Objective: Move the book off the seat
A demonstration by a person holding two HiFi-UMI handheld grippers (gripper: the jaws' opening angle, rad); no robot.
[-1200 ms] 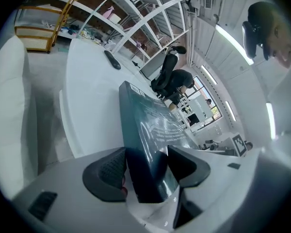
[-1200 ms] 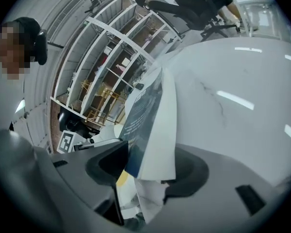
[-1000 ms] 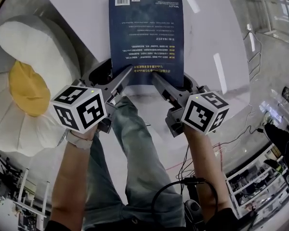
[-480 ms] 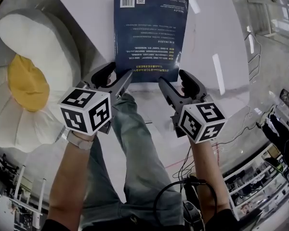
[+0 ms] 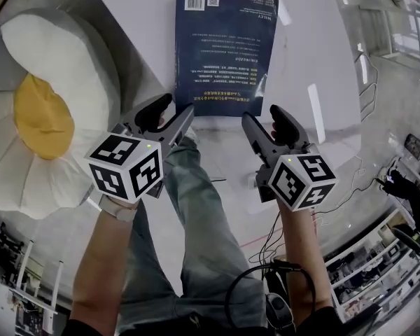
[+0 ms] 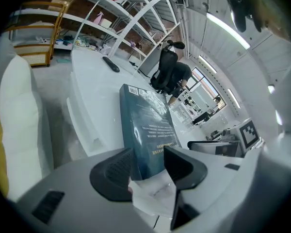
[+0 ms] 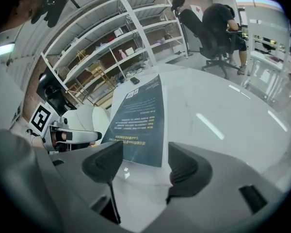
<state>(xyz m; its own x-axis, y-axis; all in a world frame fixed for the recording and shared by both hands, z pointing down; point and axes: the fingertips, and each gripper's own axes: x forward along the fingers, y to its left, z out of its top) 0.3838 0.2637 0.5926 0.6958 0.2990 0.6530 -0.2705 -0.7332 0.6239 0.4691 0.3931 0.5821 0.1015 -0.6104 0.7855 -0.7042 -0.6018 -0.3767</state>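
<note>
The book (image 5: 224,51) lies flat on the white table (image 5: 308,47), back cover up, barcode end farthest from the person. It is clear of the white cushion with the yellow centre (image 5: 63,68), which sits to the left of the table.

The left gripper (image 5: 176,110) is at the book's near-left corner. Its jaws have just been closing. The corner lines up with the gap, but the pads do not press on it.

The right gripper (image 5: 261,115) is just beside the near-right corner. Its jaws have just been opening and stand apart with nothing between them.

The shelving (image 7: 111,42) behind the table holds small items, too small to identify.
</note>
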